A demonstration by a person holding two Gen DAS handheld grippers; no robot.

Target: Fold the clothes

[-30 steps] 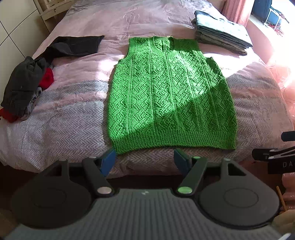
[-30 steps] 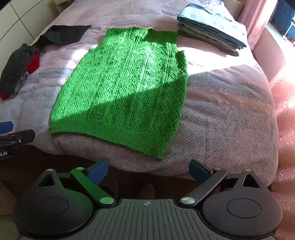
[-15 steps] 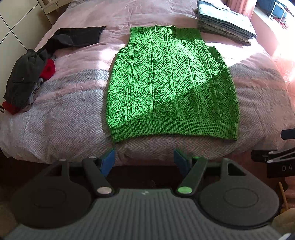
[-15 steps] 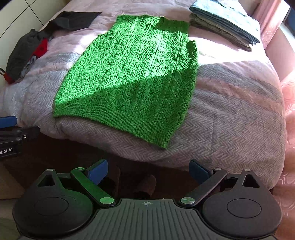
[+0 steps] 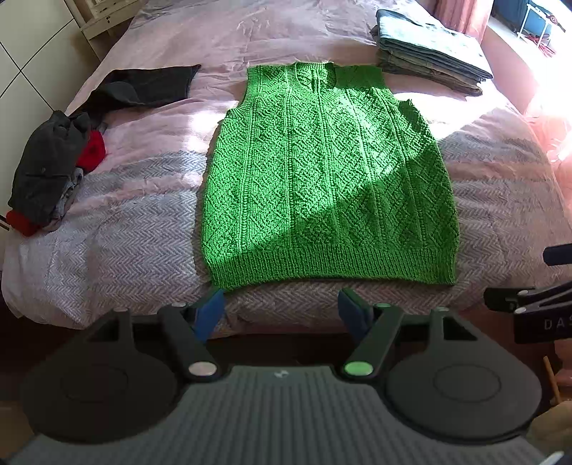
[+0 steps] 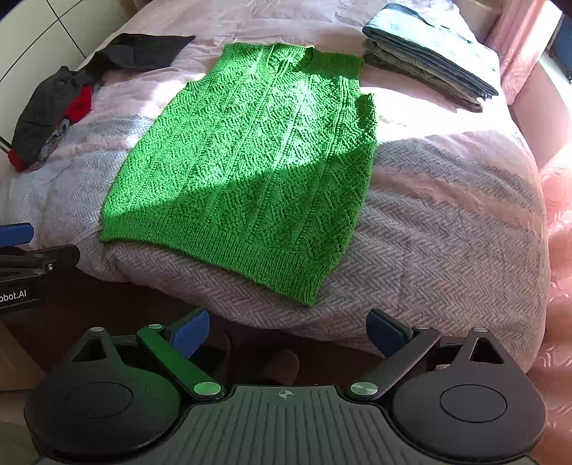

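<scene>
Left tongs [image 5: 280, 311] released, blue pads spread wide, nothing between them, hanging off the near edge of the bed [image 5: 143, 250] just below the hem of the green knit vest [image 5: 321, 171]. Right tongs [image 6: 287, 331] likewise released and empty, poised past the bed's near edge, below the vest's right hem corner.

Vest spread flat, neckline away, hem along the near edge, half in sun and half in shade. Bare blanket on both sides of it: wide stretch to the right, narrower strip to the left before the crumpled dark and red clothes [image 5: 50, 168] at the left edge. Black garment [image 5: 143, 86] lying farther back on the left. Stack of folded clothes [image 5: 429, 53] at the far right corner, well apart from the vest.

Left view only: white cabinet [image 5: 103, 14] beyond the bed, right tongs' black body at the right margin. Right view only: dark floor under the bed edge, pink patterned fabric [image 6: 557, 250] at the right border, left tongs' body with a blue pad at the left margin.
</scene>
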